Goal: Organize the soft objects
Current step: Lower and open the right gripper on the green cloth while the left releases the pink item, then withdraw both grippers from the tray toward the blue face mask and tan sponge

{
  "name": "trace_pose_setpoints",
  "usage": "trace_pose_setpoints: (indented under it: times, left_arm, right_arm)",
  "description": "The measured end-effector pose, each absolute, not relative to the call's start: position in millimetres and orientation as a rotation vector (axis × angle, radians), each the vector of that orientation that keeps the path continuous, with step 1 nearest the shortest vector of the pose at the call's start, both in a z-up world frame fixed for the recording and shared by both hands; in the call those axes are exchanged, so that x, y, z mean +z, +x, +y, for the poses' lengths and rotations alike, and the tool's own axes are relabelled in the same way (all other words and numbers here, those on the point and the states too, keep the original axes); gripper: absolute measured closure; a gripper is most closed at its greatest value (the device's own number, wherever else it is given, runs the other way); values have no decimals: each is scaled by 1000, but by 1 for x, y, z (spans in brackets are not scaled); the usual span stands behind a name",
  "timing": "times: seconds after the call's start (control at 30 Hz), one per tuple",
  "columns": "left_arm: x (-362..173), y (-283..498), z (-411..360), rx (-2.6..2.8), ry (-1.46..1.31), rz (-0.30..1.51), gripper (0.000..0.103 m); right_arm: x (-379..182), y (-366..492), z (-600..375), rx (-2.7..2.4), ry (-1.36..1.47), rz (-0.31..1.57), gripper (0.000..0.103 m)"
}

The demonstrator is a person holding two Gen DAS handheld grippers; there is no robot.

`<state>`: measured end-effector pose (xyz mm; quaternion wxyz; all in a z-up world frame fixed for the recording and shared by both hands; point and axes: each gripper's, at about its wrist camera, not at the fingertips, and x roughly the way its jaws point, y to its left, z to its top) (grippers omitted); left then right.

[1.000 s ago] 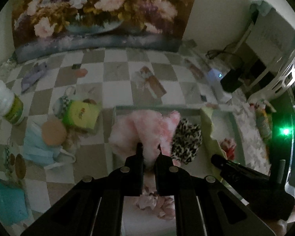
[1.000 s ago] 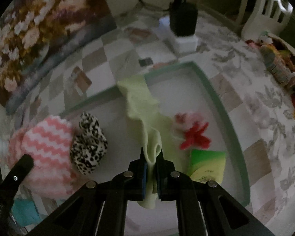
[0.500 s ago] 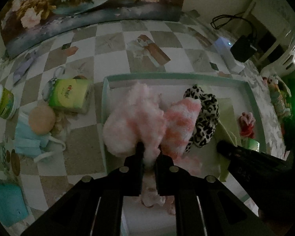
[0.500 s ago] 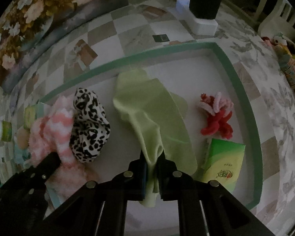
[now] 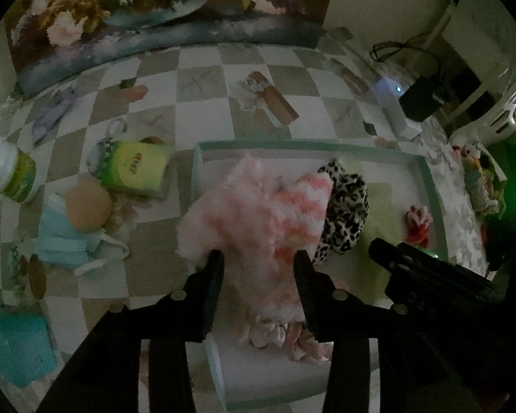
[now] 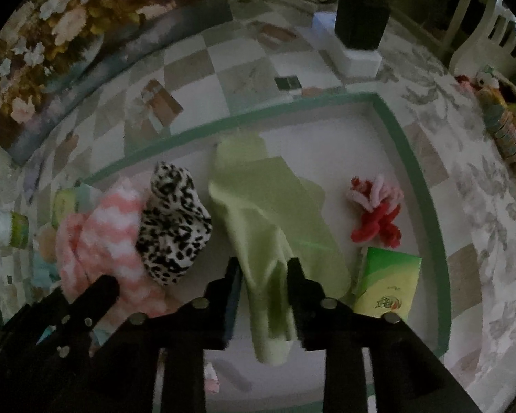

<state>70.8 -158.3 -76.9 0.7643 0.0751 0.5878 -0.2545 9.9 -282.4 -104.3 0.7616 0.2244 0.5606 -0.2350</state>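
Note:
A white tray with a green rim (image 5: 426, 179) (image 6: 409, 158) lies on the checked cloth. My left gripper (image 5: 258, 258) points down over the tray's left end; its jaws are opening, with a fluffy pink-and-white sock (image 5: 254, 213) (image 6: 110, 234) slack between them. My right gripper (image 6: 265, 265) hangs over the tray's middle. Its jaws are opening too, and a pale green cloth (image 6: 268, 213) lies loose between them on the tray floor. A leopard-print scrunchie (image 5: 347, 213) (image 6: 172, 227) sits between sock and cloth. A red-and-pink fuzzy piece (image 6: 375, 210) and a green tissue packet (image 6: 388, 289) lie to the right.
Left of the tray are a green packet (image 5: 134, 172), a beige round puff (image 5: 87, 203), a blue face mask (image 5: 68, 244), a white-capped bottle (image 5: 10, 175) and a teal item (image 5: 13, 347). A black charger (image 6: 361, 17) on a white block stands behind it. A floral painting lines the back.
Both grippers were shut, the left on the pink sock and the right on the green cloth; now both sets of jaws stand apart. The cloth has spread flat in the tray.

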Motion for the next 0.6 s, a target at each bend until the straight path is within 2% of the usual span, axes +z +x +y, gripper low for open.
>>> trace_pose_setpoints:
  times: [0.2,0.27,0.33,0.37,0.5,0.6]
  left_arm:
    - [-59,74,-148,-543,116,1259,54]
    - [-54,77,-141,-521,89,1258,50]
    - [-52,80,-134,-494,68,1260,39]
    - [-52,82,-131,-478,65,1265,37]
    - [-60,90,-118,-416,43,1296,36]
    - [-65,94,-110,-372,26,1302,28]
  right_arm:
    - [-88,10,-282,-504,469,1184,68]
    - [-83,10,-284,-506,464,1177,63]
    - [-80,10,-283,-505,458,1170,56]
    - [-79,11,-283,-503,455,1167,55]
    - [-74,12,-279,-501,435,1150,38]
    - [-74,15,-276,-499,418,1151,33]
